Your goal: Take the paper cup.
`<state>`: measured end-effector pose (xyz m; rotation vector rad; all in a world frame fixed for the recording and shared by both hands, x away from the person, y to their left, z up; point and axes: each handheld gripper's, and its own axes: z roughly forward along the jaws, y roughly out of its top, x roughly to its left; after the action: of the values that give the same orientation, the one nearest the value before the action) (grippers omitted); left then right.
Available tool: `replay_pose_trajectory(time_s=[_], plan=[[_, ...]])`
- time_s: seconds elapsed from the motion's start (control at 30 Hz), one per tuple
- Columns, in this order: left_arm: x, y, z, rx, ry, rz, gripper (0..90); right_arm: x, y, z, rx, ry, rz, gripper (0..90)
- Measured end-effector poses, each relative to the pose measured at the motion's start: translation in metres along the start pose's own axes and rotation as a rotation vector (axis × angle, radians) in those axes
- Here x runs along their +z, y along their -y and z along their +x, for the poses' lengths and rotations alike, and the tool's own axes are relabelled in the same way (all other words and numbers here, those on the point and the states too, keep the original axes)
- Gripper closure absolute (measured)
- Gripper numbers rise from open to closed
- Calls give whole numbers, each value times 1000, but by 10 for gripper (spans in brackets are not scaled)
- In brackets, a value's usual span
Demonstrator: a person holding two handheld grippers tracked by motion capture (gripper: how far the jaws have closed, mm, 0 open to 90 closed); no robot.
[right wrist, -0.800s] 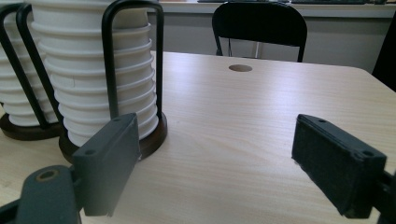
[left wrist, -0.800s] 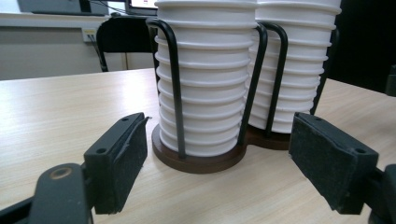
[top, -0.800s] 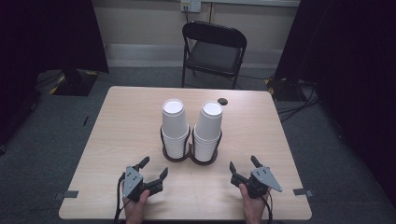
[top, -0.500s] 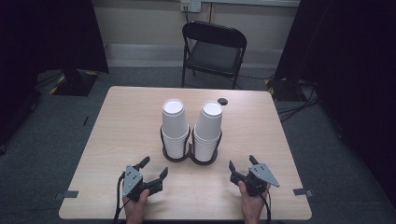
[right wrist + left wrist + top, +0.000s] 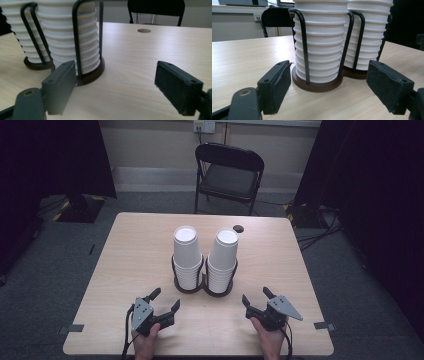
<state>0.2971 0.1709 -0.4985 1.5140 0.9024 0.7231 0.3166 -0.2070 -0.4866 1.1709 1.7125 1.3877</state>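
Both grippers lie near the table's (image 5: 125,245) front edge in the high view: the left gripper (image 5: 165,301) and the right gripper (image 5: 256,297), each with jaws spread and empty. Between and just beyond them stands the cup holder (image 5: 204,289), carrying the left cup stack (image 5: 187,255) and the right cup stack (image 5: 223,257), with a chair (image 5: 227,175) past the table.

From the left gripper view, its jaws stand wide apart just short of the holder's (image 5: 317,86) brown base.

From the right gripper view, its jaws gape likewise, the holder (image 5: 90,73) just ahead of one jaw.
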Motion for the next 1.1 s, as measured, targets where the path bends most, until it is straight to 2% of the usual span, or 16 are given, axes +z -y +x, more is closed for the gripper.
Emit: replay_pose_trajectory(time_s=[0.17,0.2,0.4,0.43,0.57,0.67,0.7,0.8,0.9,0.97,1.1], plan=[[0,0,0,3,-4,-1,197,-2,-4,4,-2,-34,-15,155],[0,0,0,6,-6,-2,197,-2,-7,6,3,-50,-24,174],[0,0,0,5,-6,-3,197,-3,-14,7,27,-73,-51,220],[0,0,-1,4,-7,-5,197,-4,-18,8,30,-97,-55,235],[0,0,-1,3,-8,-5,197,-4,-24,10,13,-100,-60,234],[-1,0,-1,12,-9,-3,197,-4,-32,11,-3,-162,-44,247],[-1,0,-1,13,-9,-3,197,-4,-33,12,-12,-157,-43,252],[-1,0,-1,14,-11,-4,196,-3,-36,13,-20,-159,-46,249],[0,0,-2,14,-11,-4,197,0,-43,15,-18,-202,-36,207],[0,0,-2,14,-8,-3,197,2,-47,19,-42,-192,-29,209],[-1,0,-2,13,-14,-9,197,6,-55,21,-19,-220,-37,172]])
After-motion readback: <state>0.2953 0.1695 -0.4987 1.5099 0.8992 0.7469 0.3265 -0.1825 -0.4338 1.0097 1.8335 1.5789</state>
